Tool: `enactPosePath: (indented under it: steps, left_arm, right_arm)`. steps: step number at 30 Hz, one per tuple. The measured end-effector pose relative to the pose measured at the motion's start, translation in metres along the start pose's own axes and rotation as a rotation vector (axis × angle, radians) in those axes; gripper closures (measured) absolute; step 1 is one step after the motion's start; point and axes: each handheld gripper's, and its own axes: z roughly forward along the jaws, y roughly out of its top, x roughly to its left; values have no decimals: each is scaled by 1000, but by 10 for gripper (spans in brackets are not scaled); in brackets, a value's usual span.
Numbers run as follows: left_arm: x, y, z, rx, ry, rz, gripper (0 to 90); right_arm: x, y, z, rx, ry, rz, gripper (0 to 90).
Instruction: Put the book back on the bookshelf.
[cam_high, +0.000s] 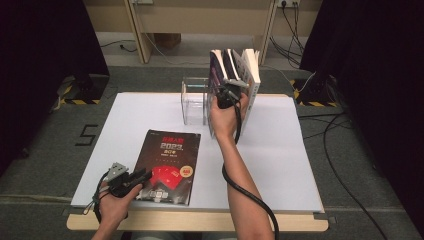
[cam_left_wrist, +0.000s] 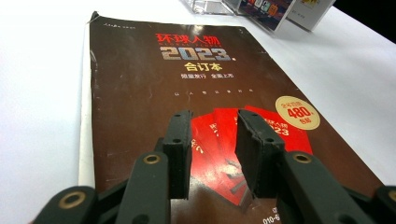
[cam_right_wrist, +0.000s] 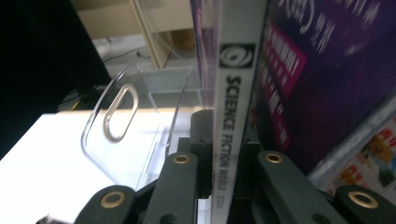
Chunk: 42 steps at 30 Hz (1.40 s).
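So at about 7 o'clock on the white table (cam_high: 280, 165) there's a dark magazine (cam_high: 169, 162) lying flat, blackish-brown cover with red "2023" lettering, a fan of red covers and a round yellow sticker. The left gripper (cam_high: 142, 176) hovers over its near edge, jaws partly apart with nothing between them. Up around 12 o'clock, a clear acrylic holder (cam_high: 195, 100) has magazines standing in it. The right gripper (cam_high: 231, 90) is clamped on the spine of one, a purple-covered magazine (cam_right_wrist: 231, 93) reading "Science Fiction World", held upright beside the holder's clear wall.
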Motion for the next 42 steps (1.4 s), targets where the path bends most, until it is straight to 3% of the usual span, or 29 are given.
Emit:
enactPosePath:
  steps: [5, 18, 26, 32, 42]
  left_arm:
    - [0, 0, 0, 1, -2, 0, 652]
    - [-1, 0, 0, -2, -9, 4, 654]
    - [-1, -1, 2, 5, -9, 4, 654]
    - [-3, -3, 3, 13, -12, 9, 655]
    - [-2, -3, 3, 12, -8, 7, 655]
  right_arm:
    - [4, 5, 3, -60, -22, 24, 833]
    - [7, 9, 14, -73, -48, 25, 831]
    - [0, 5, 13, -19, -53, 25, 792]
    - [-4, -2, 10, -10, -64, 17, 746]
    - [-9, -14, -5, 2, -40, 27, 714]
